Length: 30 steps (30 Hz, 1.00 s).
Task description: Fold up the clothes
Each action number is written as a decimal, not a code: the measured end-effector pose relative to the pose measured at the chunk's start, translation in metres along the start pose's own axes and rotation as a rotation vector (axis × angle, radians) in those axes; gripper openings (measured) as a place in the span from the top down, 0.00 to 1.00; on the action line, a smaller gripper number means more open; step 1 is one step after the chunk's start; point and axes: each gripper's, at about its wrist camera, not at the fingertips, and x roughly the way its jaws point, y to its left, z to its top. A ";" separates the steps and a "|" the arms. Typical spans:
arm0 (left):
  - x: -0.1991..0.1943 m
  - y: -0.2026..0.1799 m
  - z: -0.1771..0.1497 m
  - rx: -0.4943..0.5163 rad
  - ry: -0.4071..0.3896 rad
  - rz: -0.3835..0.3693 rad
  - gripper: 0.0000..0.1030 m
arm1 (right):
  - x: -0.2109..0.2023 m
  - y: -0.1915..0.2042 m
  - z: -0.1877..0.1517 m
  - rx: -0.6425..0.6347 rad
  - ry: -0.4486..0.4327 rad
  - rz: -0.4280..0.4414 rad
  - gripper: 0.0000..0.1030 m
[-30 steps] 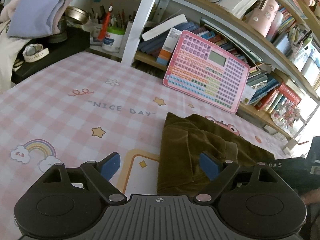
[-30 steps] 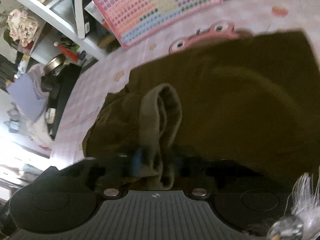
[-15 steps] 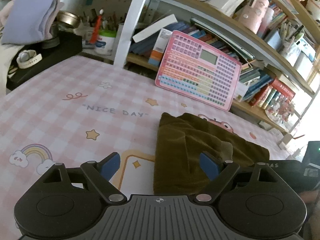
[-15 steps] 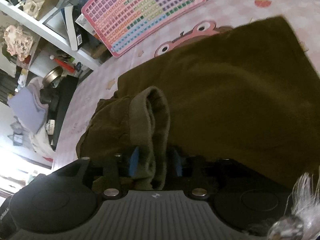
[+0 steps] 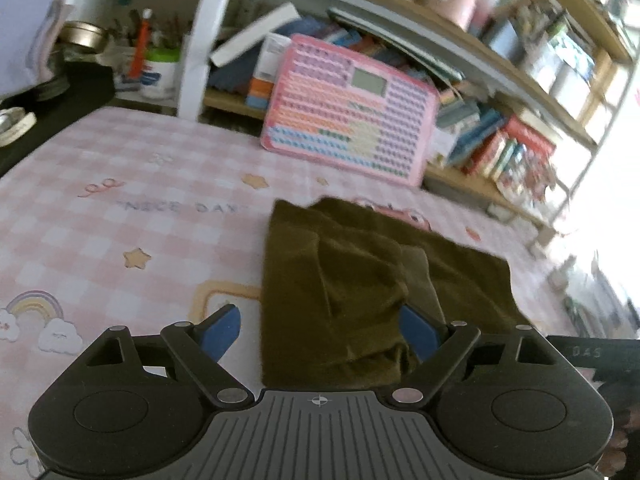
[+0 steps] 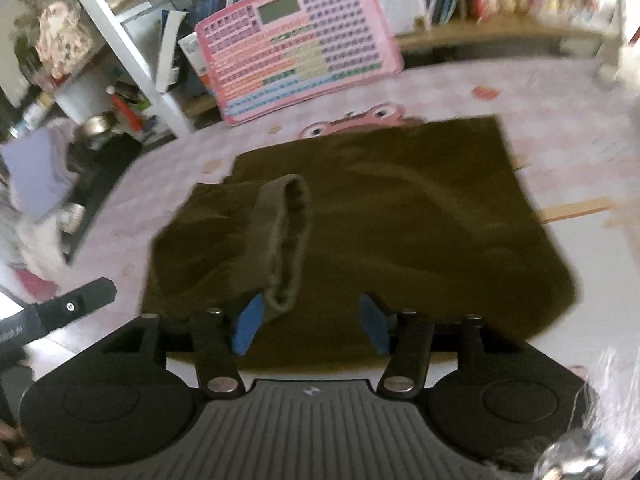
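A dark olive-brown garment (image 5: 360, 280) (image 6: 400, 216) lies folded flat on the pink checked table cover (image 5: 120, 184). Its sleeve with a ribbed cuff (image 6: 284, 236) lies across the folded body. My left gripper (image 5: 320, 330) is open, its blue pads wide apart over the near left edge of the garment. My right gripper (image 6: 310, 322) is open too; the cuff's end lies just beside its left pad (image 6: 248, 322), with nothing held between the fingers.
A pink toy keyboard tablet (image 5: 348, 108) (image 6: 296, 40) leans against the bookshelf (image 5: 500, 52) at the back. A black box (image 5: 52, 100) with tins and a watch stands at the far left. Part of the left gripper (image 6: 60, 312) shows in the right wrist view.
My right gripper has opened and let go of the sleeve cuff, then drawn back and up. My left gripper has shifted nearer to the garment, staying open.
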 end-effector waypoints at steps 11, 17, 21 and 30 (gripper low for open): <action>0.007 -0.027 -0.011 0.057 0.037 -0.051 0.13 | -0.019 -0.009 -0.021 -0.073 -0.017 -0.114 0.37; 0.011 -0.042 -0.005 0.042 0.010 0.001 0.13 | -0.021 -0.021 -0.010 -0.099 -0.046 -0.090 0.36; 0.015 -0.059 -0.005 0.032 -0.002 0.048 0.13 | -0.020 -0.039 0.000 -0.129 -0.053 -0.053 0.36; 0.029 -0.116 -0.016 0.008 0.005 0.174 0.13 | -0.023 -0.090 0.018 -0.200 -0.032 0.066 0.34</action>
